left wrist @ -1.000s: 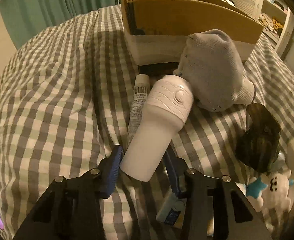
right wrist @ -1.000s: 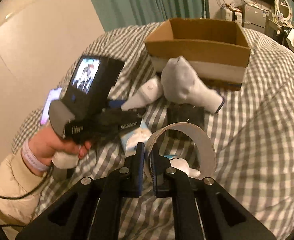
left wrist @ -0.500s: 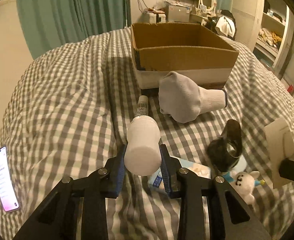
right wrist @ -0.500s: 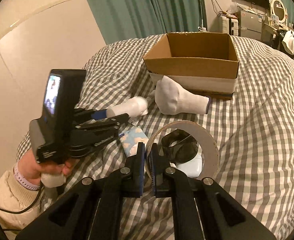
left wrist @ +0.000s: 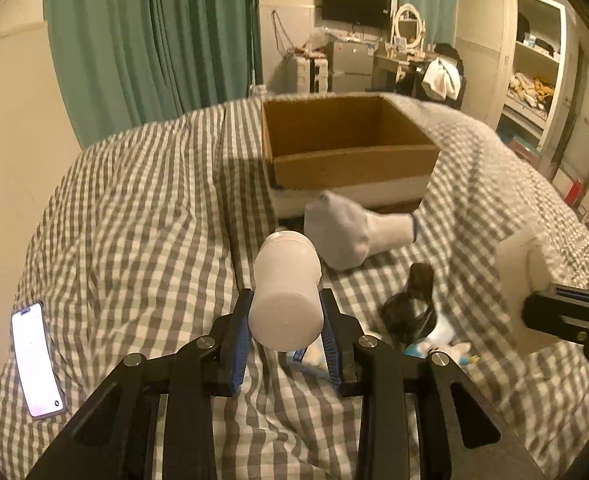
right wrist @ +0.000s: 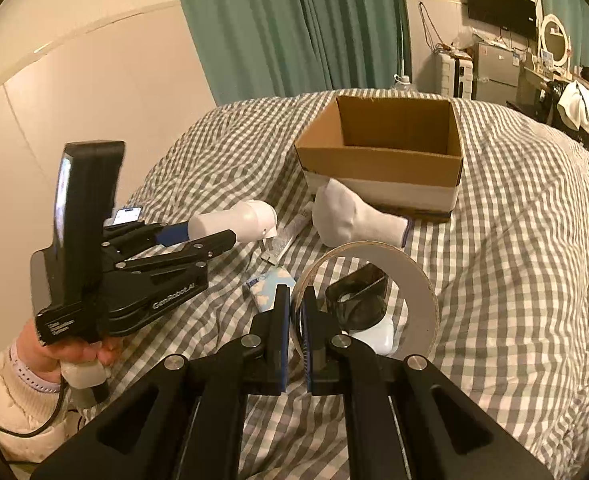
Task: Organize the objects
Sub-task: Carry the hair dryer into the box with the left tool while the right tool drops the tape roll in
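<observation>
**Above the checked bedspread: two loads, one box ahead**

On the left side, the left gripper (left wrist: 285, 334) is clamped on a white bottle (left wrist: 285, 300), pads pressing its lower body near the flat base. The bottle's long axis runs forward along the fingers, its ribbed cap end pointing at the cardboard box (left wrist: 354, 168). The bottle is clear of the bedspread (left wrist: 134, 220). The box sits straight ahead and beyond it, mouth open upward; from these views it looks empty.

In the middle, between grippers and box, a grey sock (left wrist: 354, 236) lies just in front of the box's near wall. A tube (right wrist: 290, 236), a small blue-and-white packet (right wrist: 268, 286) and a dark object (right wrist: 358, 300) lie on the cover nearer the grippers.

On the right, the right gripper (right wrist: 295, 332) is pressed together on the wall of a tape roll (right wrist: 414, 280), pinching its left rim. The ring stands on edge, its hole facing the camera, and the box lies ahead and slightly right.

Neither hand looks clearly nearer the box. My judgement: each load must travel forward over the sock and the near wall before release.
</observation>
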Available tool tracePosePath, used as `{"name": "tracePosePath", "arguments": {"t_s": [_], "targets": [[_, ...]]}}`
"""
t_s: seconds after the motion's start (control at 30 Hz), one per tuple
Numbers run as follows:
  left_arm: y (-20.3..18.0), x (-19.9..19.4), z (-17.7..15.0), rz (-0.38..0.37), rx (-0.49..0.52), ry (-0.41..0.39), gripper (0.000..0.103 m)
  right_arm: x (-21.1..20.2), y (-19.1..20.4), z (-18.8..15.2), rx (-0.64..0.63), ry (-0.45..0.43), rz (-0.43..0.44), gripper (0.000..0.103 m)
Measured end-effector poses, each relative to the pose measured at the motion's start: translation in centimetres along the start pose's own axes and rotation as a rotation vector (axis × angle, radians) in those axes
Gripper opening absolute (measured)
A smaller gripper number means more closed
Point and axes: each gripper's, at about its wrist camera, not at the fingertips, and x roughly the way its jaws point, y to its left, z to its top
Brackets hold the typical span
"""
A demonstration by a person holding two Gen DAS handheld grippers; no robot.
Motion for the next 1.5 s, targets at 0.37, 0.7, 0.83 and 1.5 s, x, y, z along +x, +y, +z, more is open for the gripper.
{"name": "tracePosePath", "arguments": {"t_s": [0.37, 0.7, 0.83, 1.5], "targets": [[-0.3, -2.2, 5.3, -0.018, 0.007, -0.091, 0.032, -0.3, -0.8, 6.1, -0.061, -0.058, -0.049, 0.005], [0.4, 1.3, 10.9, -0.021, -0.009, -0.105, 0.032, 3.6, -3.8, 12.1, -0.075, -0.061, -0.093, 0.005], [0.4, 4.0, 13.2, -0.025, -0.012, -0.09, 0.032, 6.2, -5.6, 14.3, -0.067, -0.048, -0.114, 0.005], [-1.4, 17.1, 17.1, -0.01, 0.052, 0.007, 0.032, 17.7, -12.3, 18.3, -0.026, 0.046, -0.188, 0.005]]}}
